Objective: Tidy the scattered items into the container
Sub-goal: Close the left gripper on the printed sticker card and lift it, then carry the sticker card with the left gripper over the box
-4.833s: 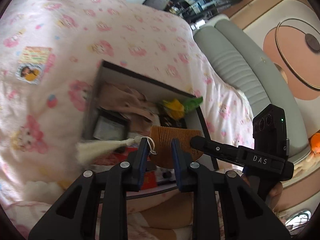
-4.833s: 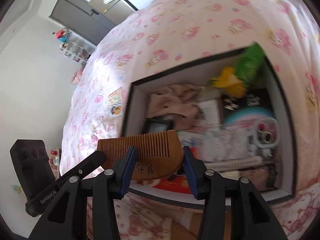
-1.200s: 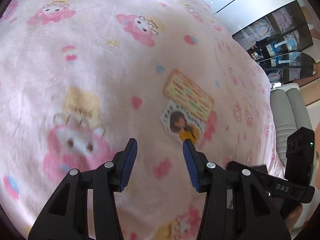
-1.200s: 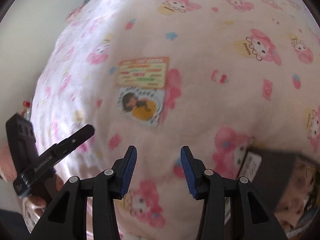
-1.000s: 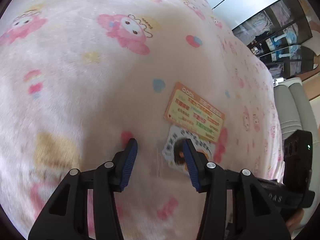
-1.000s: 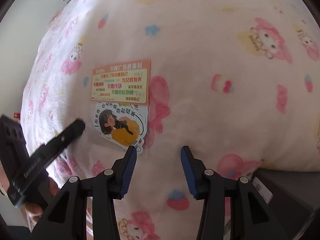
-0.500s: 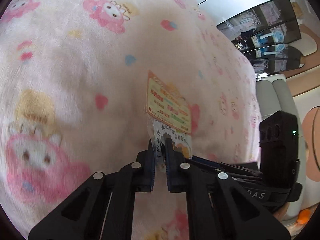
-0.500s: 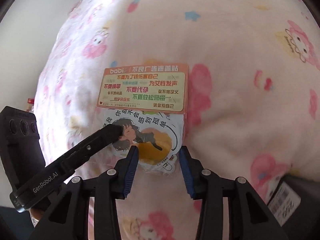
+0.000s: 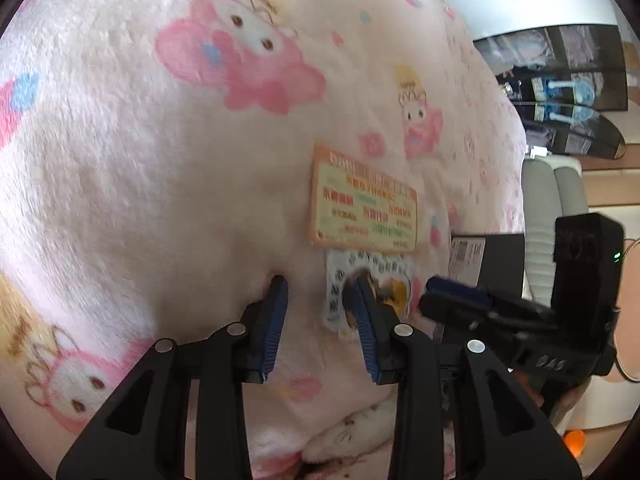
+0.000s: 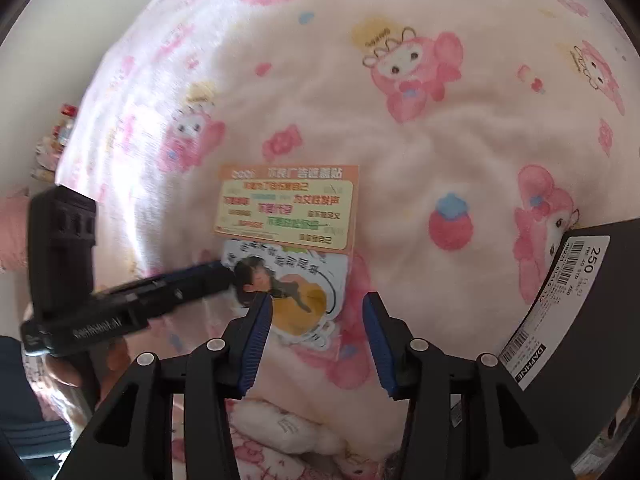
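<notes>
1. Pink fleece fills my left wrist view: a blanket point(image 9: 168, 184) printed with cartoon rabbits, soft enough that a flat thing sinks into it. My left gripper point(image 9: 318, 312) points down at it with its jaws opening, and nothing is pinched between them, only fleece. The sticker pack point(image 9: 364, 240) lies just ahead and to the right; my right-hand pad overlaps its white lower half, so I judge I am off to one side of it. Beyond that pad the right gripper point(image 9: 452, 294) reaches in, and behind it sits a corner of the dark box point(image 9: 502, 256).

2. In my right wrist view, the right gripper point(image 10: 316, 316) hangs over the pack's point(image 10: 286, 236) lower edge, jaws opening, pads straddling the yellow-and-white picture without pressing it. The left gripper's point(image 10: 216, 274) tip comes in from the left and touches the pack's edge. Both tools meet here, I think, because a thin sheet on plush needs one side lifted. The box point(image 10: 572, 304) waits close to the right.
</notes>
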Demonstrator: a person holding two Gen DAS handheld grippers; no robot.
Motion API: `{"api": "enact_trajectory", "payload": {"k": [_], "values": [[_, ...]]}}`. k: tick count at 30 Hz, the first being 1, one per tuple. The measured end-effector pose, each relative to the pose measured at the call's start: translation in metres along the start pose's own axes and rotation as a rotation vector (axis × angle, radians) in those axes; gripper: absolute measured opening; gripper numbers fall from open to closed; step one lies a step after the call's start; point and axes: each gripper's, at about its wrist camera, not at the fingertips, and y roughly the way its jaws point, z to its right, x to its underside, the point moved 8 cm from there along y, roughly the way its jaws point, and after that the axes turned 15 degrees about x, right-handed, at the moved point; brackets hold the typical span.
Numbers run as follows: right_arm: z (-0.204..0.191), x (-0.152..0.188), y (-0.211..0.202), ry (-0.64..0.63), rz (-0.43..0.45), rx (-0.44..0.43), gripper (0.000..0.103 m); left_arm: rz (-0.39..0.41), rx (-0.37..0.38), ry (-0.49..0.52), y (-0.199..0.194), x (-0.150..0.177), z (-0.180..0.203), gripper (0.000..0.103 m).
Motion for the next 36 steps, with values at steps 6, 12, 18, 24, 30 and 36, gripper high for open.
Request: {"api": "enact_trajectory", "payload": {"k": [6, 12, 18, 24, 30, 36], "values": [[-0.001, -0.014, 0.033, 0.081, -0.076, -0.054, 0.043, -0.013, 0.029, 0.001, 0.014, -0.014, 0.0, 0.036], [-0.006, -0.017, 0.018, 0.123, 0.002, -0.245, 0.036, 0.003, -0.017, 0.004, 0.008, -0.01, 0.011, 0.017], [0.0, 0.005, -0.037, 0.103, 0.121, -0.297, 0.032, 0.061, 0.079, 0.094, -0.029, 0.009, 0.066, 0.016], [0.019, 0.053, -0.091, 0.132, 0.239, -0.305, 0.033, 0.051, 0.084, 0.265, -0.033, 0.041, 0.147, 0.012], [0.062, 0.092, -0.131, 0.237, 0.347, -0.304, 0.033, -0.015, 0.112, 0.413, -0.003, 0.079, 0.223, 0.012], [0.121, 0.141, -0.149, 0.352, 0.409, -0.203, 0.034, -0.131, 0.143, 0.495, 0.059, 0.125, 0.271, 0.012]]}}
